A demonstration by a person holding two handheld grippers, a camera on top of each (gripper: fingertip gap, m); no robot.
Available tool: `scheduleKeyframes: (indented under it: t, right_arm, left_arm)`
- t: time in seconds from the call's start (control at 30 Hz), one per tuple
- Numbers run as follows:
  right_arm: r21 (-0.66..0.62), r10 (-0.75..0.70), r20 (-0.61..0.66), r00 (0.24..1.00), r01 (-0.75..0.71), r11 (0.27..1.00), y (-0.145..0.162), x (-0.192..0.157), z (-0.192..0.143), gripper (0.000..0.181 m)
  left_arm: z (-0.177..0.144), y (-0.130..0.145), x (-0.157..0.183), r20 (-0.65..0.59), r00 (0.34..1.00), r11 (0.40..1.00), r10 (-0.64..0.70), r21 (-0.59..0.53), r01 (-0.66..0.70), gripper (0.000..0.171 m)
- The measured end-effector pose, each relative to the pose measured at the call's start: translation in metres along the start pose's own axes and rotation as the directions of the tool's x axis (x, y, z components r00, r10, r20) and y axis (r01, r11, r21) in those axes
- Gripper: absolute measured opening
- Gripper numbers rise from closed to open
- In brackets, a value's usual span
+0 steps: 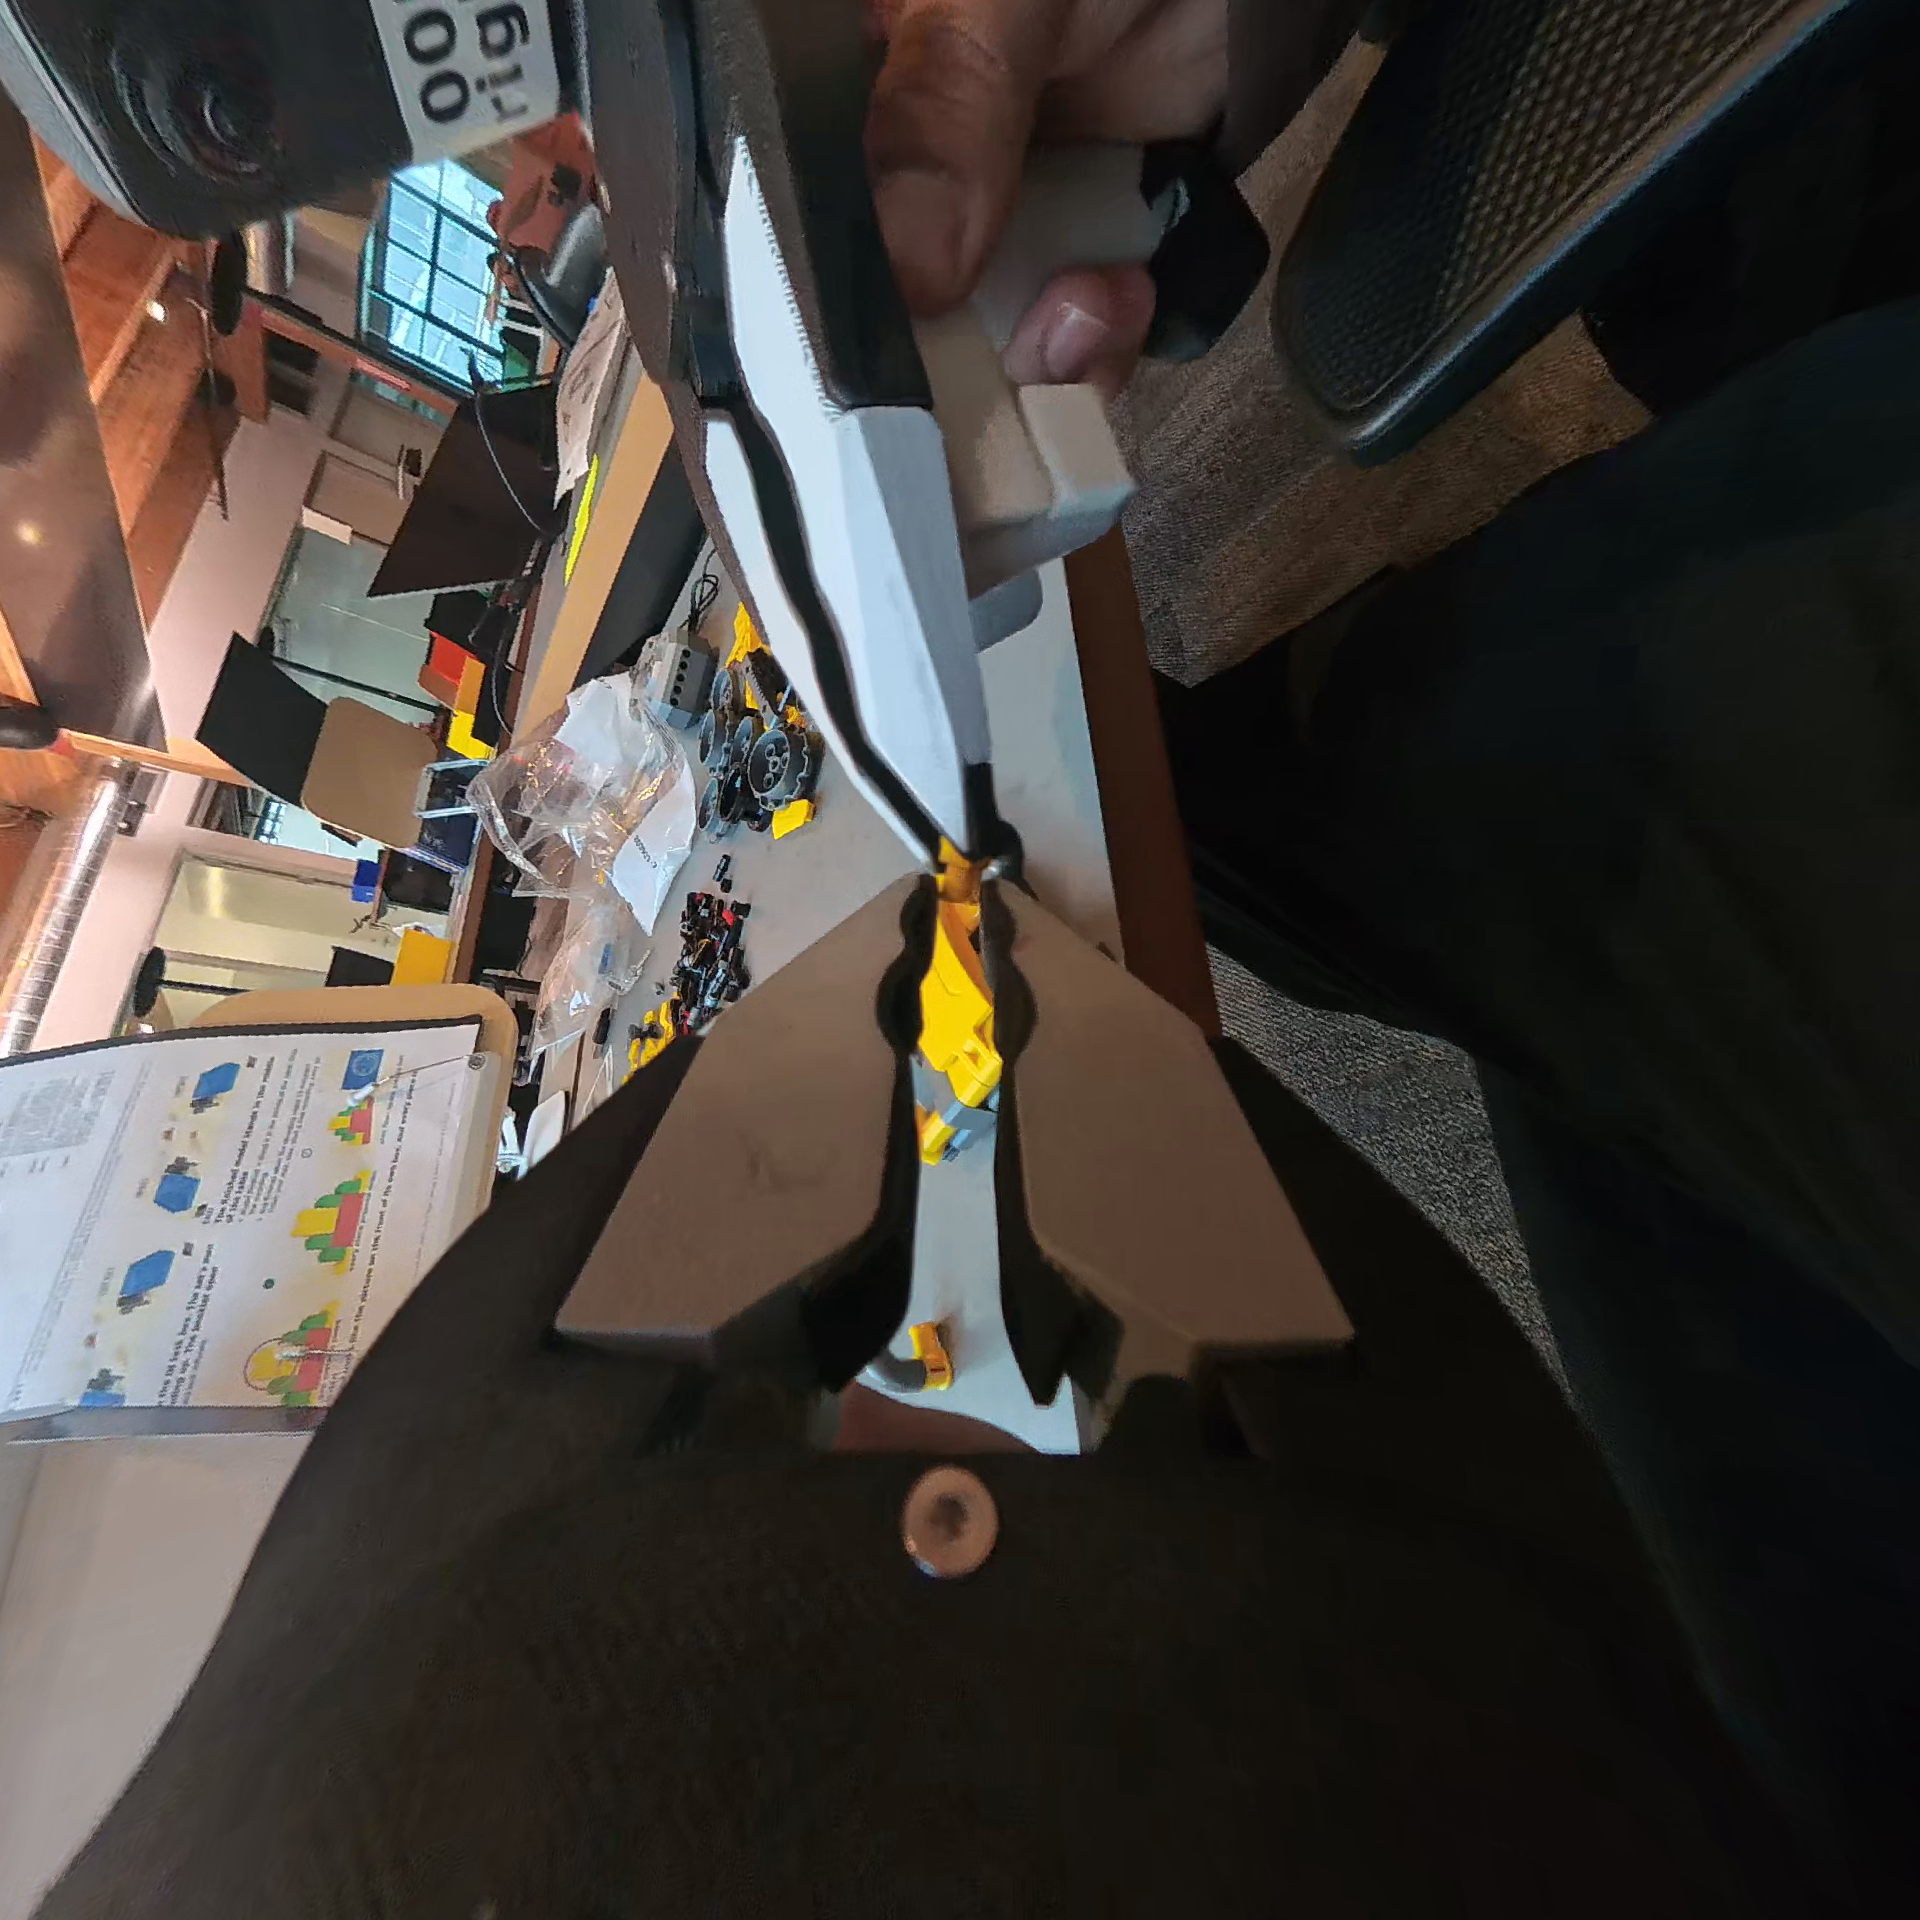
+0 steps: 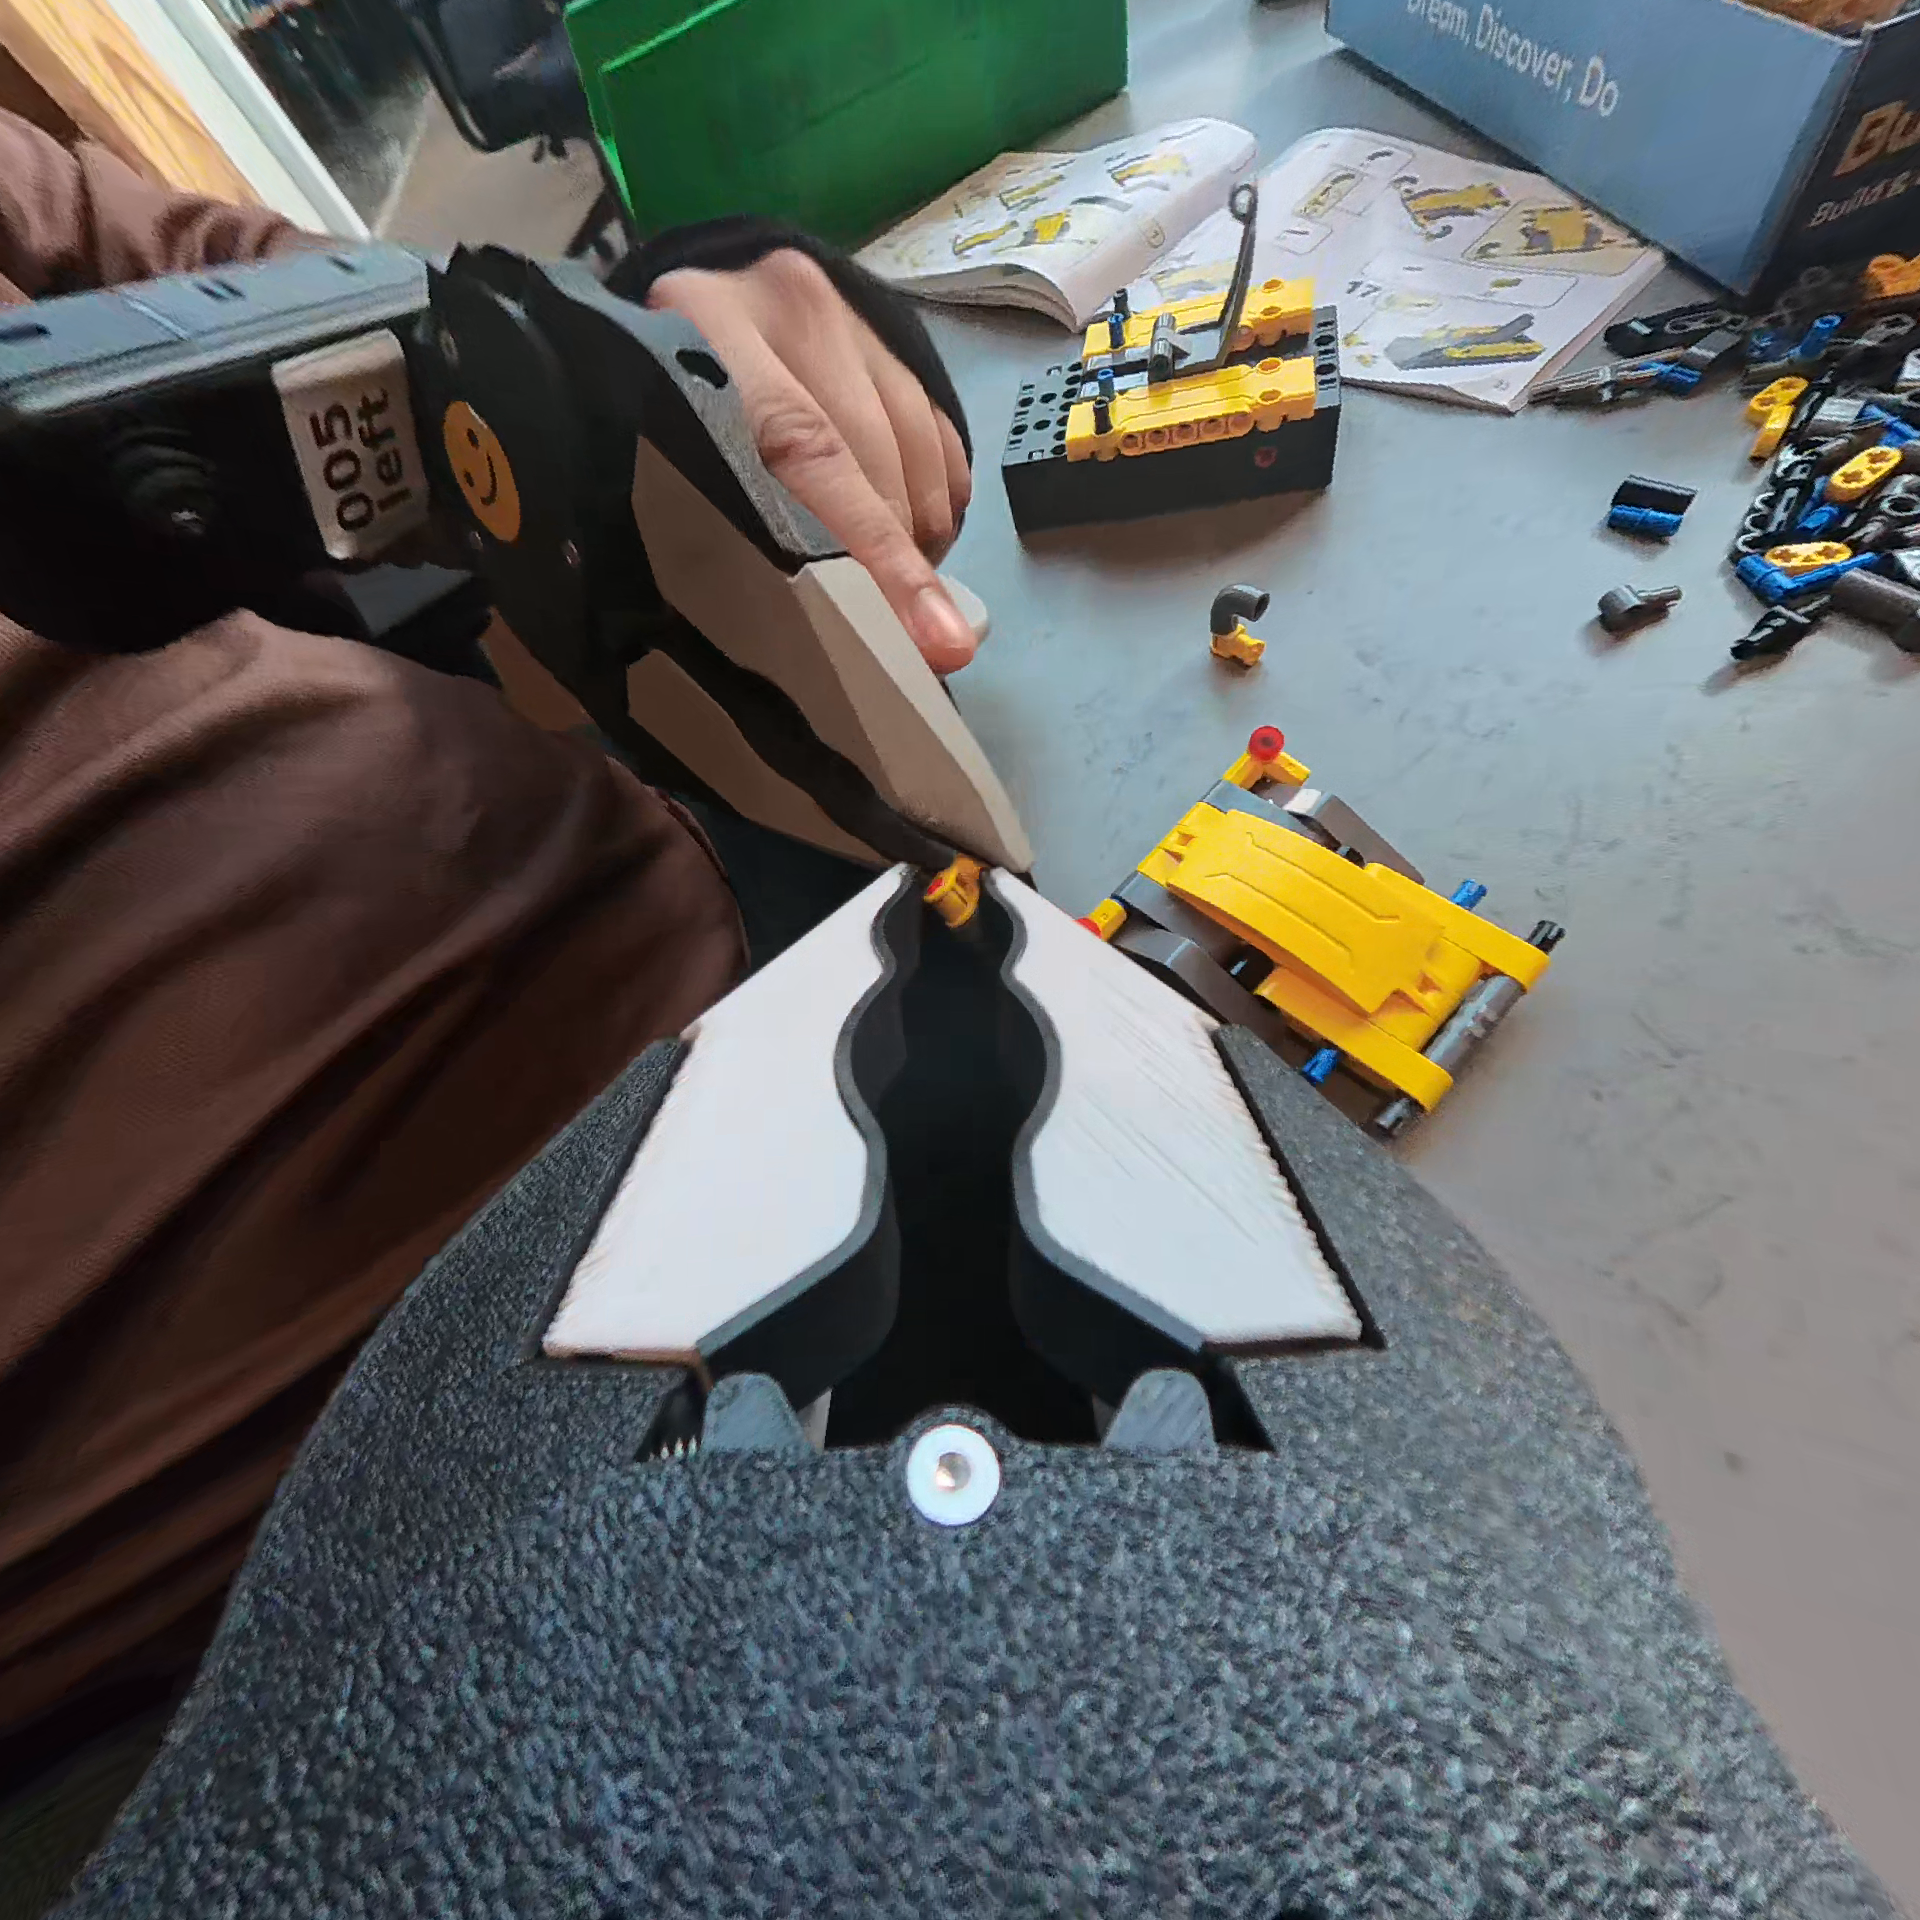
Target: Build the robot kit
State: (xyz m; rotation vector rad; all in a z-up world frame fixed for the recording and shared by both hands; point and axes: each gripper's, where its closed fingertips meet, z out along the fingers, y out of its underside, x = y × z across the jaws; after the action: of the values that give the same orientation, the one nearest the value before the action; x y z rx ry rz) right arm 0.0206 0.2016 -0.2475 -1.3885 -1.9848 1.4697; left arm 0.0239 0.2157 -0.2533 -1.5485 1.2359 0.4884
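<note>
Fingers of the right gripper (image 2: 954, 896) pinch a small yellow connector piece (image 2: 956, 891) at their very tips, and the left gripper (image 2: 971, 847) meets it tip to tip, its fingers pressed together on the same piece. Both hover above the table (image 2: 1558, 1299) edge, over the person's lap. Just beside them lies a yellow and grey model assembly (image 2: 1320, 925); farther off sit a black block with yellow beams (image 2: 1174, 426), an open instruction booklet (image 2: 1403, 239) and loose parts (image 2: 1829, 520).

Right gripper (image 2: 956, 883): matt, grainy black plastic body, ridged pale plastic fingers (image 2: 1143, 1132). Yellow model (image 2: 1320, 925): smooth glossy plastic. Table (image 2: 1662, 1039): matt grey. Booklet (image 2: 1434, 260): paper. Bag (image 1: 592, 779): clear crinkled plastic.
</note>
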Motion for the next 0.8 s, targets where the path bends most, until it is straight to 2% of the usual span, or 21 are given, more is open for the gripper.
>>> scheduleKeyframes:
  t: [0.1,0.27,0.4,0.53,0.8]
  right_arm:
    - [0.018,0.03,0.044,0.999,-0.031,0.999,-0.002,-0.003,-0.001,0.011]
    - [0.048,0.001,-0.011,1.0,-0.001,0.999,-0.008,0.001,-0.003,0.011]
    - [0.026,-0.134,-0.146,0.98,0.139,0.99,-0.01,0.004,-0.004,0.009]
    - [-0.039,-0.284,-0.27,0.92,0.284,0.958,-0.012,0.007,-0.003,0.01]
    - [-0.147,-0.452,-0.341,0.824,0.428,0.892,-0.011,0.005,-0.002,0.008]
  left_arm:
    - [0.001,0.002,0.002,0.011,1.0,1.0,0.005,-0.002,-0.005,0.004]
    - [0.003,0.002,-0.004,0.039,0.997,0.998,-0.063,-0.003,0.063,0.004]
    - [0.004,0.002,-0.005,0.013,0.986,0.986,-0.165,0.006,0.165,0.003]
    - [0.004,0.003,-0.008,-0.002,0.974,0.974,-0.225,0.009,0.225,0.004]
    - [0.001,0.003,-0.007,-0.016,0.983,0.983,-0.181,0.016,0.182,0.004]
